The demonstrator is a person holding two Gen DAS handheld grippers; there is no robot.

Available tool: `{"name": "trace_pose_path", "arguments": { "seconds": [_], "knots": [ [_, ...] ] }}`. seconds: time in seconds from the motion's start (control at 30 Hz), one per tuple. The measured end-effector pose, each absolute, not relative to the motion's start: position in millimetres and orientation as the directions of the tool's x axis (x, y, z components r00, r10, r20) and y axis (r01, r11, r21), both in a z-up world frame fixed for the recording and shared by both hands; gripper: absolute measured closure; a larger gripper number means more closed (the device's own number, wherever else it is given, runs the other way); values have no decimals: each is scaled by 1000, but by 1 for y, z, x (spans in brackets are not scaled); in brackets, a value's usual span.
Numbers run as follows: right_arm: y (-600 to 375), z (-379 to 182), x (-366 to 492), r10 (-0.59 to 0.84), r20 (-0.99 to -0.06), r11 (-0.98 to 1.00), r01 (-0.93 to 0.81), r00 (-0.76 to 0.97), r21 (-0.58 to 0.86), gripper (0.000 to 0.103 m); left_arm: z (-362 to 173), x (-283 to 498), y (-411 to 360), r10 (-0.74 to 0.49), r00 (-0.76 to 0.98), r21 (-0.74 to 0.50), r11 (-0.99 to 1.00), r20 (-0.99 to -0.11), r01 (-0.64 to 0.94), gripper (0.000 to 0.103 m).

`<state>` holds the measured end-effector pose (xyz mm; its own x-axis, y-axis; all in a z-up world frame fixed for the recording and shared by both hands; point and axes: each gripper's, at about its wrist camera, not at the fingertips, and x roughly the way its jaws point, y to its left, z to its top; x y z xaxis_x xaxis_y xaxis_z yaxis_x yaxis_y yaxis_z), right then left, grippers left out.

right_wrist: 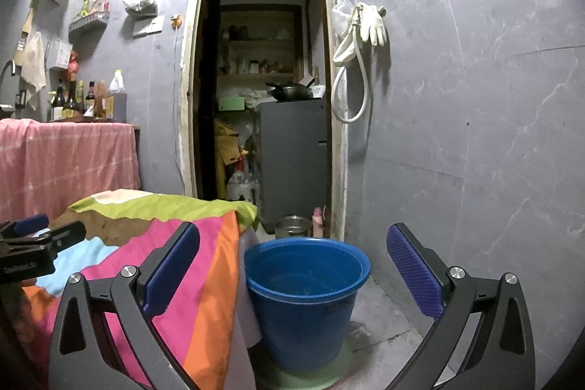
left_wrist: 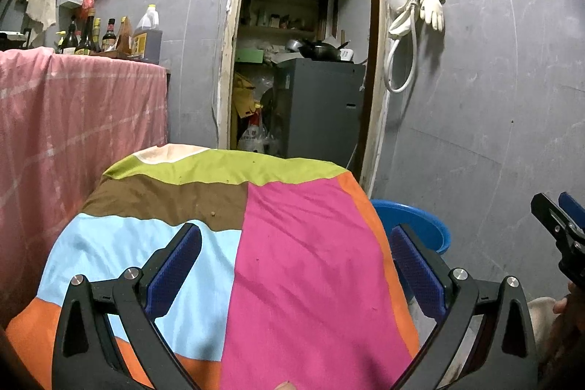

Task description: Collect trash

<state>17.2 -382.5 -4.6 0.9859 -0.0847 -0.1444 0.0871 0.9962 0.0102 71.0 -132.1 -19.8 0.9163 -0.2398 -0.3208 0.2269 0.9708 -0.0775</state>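
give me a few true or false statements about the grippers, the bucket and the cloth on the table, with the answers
1. Both grippers are open and hold nothing. True: the left gripper and the right gripper each have their fingers spread wide with nothing between them.
2. The bucket is red. False: the bucket is blue.
3. The bucket stands on the floor beside the covered table. True: it sits right next to the hanging edge of the patchwork cloth.
4. The bucket is full of trash. False: its inside looks bare, as far as the right wrist view shows.
5. A pair of gloves hangs on the wall to the right of the doorway. True: the gloves hang there beside a white hose.
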Motion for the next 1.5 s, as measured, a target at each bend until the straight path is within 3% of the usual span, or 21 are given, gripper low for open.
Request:
{"name": "trace_pose_path", "arguments": {
  "seconds": [1.5],
  "knots": [
    [-382,-14,18,-87,-146,996,87,985,-5,0,-28,54,-136,-202,946,-61,979,-254,193,2]
  ]
}}
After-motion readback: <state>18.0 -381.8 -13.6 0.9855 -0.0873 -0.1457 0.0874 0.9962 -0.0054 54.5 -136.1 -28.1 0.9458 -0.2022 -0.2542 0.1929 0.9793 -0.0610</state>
